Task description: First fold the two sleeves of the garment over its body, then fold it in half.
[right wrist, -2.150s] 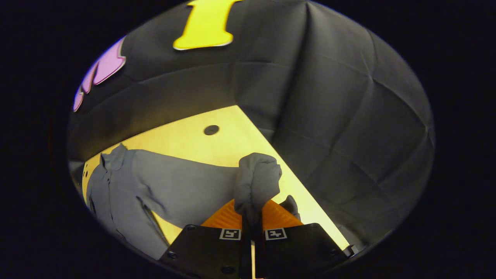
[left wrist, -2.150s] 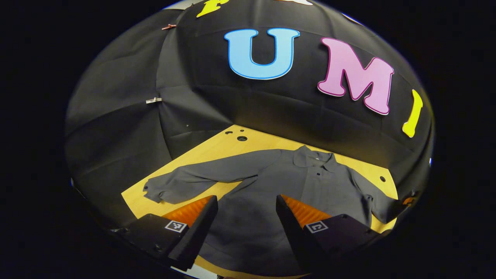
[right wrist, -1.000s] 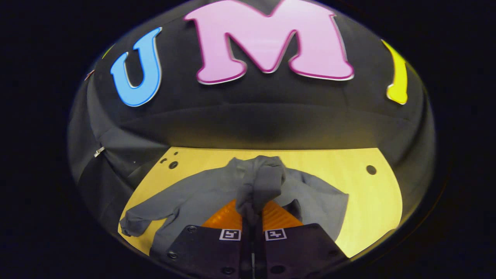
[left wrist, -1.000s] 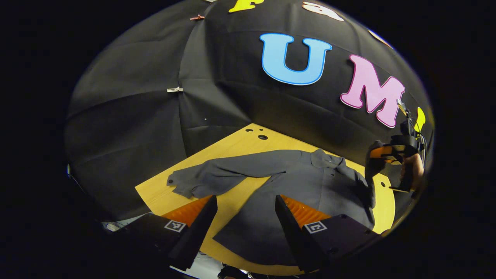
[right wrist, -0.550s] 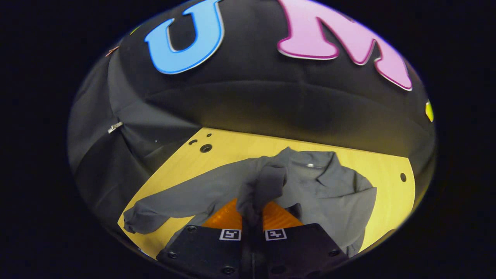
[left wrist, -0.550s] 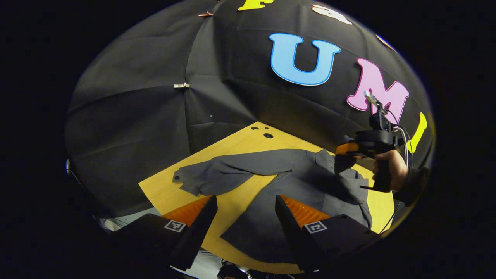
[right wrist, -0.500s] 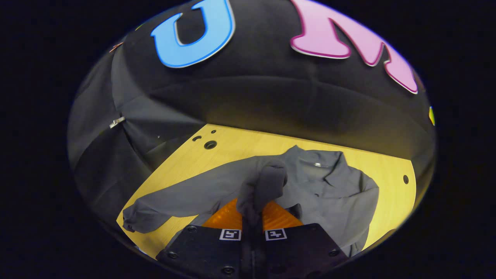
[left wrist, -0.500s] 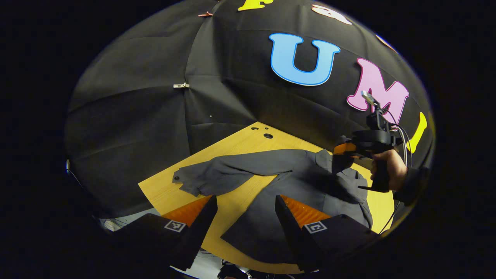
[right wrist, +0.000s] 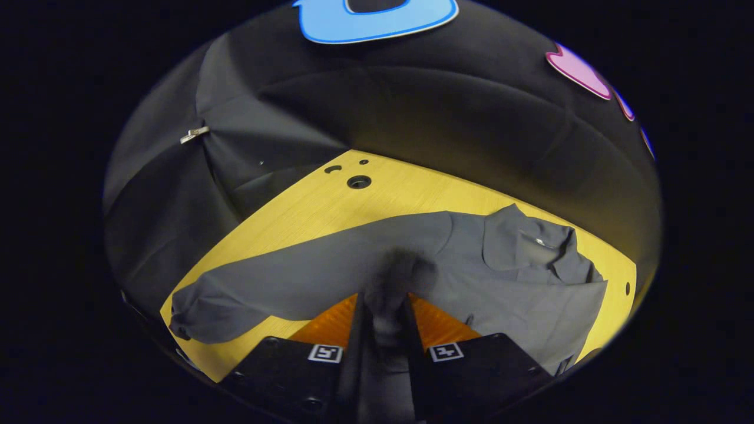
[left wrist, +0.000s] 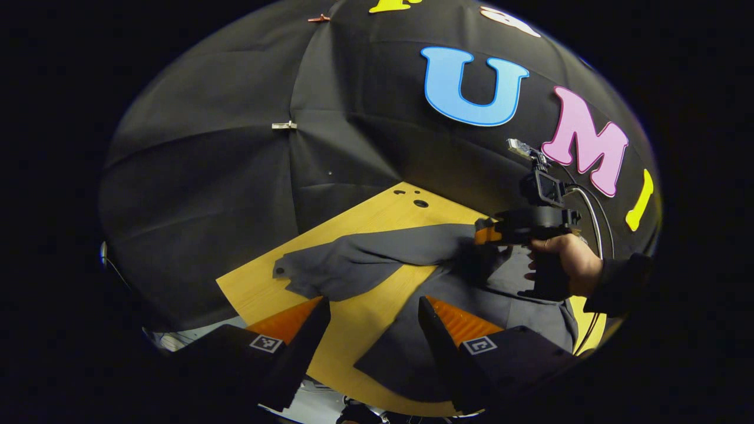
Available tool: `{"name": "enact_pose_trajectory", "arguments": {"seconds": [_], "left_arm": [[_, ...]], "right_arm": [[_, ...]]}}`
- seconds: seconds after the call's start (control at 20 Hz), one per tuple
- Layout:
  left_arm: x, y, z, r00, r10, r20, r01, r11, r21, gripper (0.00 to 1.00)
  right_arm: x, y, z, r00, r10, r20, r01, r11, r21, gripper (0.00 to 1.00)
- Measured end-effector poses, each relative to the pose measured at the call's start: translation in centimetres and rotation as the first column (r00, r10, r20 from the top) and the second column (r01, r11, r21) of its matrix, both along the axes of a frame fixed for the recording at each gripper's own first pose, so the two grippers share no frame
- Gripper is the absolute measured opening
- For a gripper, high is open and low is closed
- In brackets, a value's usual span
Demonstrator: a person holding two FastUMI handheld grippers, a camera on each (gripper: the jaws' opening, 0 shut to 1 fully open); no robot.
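Right gripper view: tool (right wrist: 381, 306) hides the pinched sleeve (right wrist: 396, 272).

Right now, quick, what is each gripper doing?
Left gripper: jaws open, holding nothing, above the shirt.
Right gripper: sleeve end sits between its jaws; cannot tell whether they pinch it.
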State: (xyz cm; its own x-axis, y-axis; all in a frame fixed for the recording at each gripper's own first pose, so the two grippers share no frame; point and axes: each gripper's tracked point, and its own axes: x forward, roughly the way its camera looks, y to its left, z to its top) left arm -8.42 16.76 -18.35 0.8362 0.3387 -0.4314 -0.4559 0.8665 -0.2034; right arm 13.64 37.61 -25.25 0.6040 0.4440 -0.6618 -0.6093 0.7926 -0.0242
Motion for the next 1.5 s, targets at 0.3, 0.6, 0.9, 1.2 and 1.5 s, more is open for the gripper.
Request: {"name": "enact_pose_trajectory", "arguments": {"seconds": [0.3, 0.6, 0.9, 1.2, 1.5], "left_arm": [[0.1, 5.3, -1.4, 0.994, 0.102, -0.03, -0.102, 0.995, 0.018, 0.95], [2.2, 13.9, -3.7, 0.969, 0.243, -0.046, -0.241, 0.97, 0.041, 0.95], [5.7, 18.3, -7.9, 0.963, 0.243, -0.117, -0.234, 0.969, 0.081, 0.95], [8.2, 18.6, -12.4, 0.953, 0.198, -0.23, -0.193, 0.98, 0.046, 0.95], [9.9, 17.2, -12.9, 0.969, 0.117, -0.218, -0.104, 0.992, 0.07, 0.79]], "right_arm": [[-1.7, -3.6, 4.4, 0.998, -0.05, 0.048, 0.047, 0.997, 0.061, 0.98], [-2.6, -14.7, 7.9, 0.978, -0.182, 0.099, 0.178, 0.983, 0.049, 0.99], [-6.8, -26.5, 9.1, 0.928, -0.371, 0.031, 0.368, 0.928, 0.062, 0.98], [-9.5, -32.9, 8.8, 0.873, -0.488, 0.002, 0.487, 0.871, 0.058, 0.98], [-11.7, -34.8, 8.1, 0.844, -0.537, -0.009, 0.536, 0.841, 0.073, 0.98]]}}
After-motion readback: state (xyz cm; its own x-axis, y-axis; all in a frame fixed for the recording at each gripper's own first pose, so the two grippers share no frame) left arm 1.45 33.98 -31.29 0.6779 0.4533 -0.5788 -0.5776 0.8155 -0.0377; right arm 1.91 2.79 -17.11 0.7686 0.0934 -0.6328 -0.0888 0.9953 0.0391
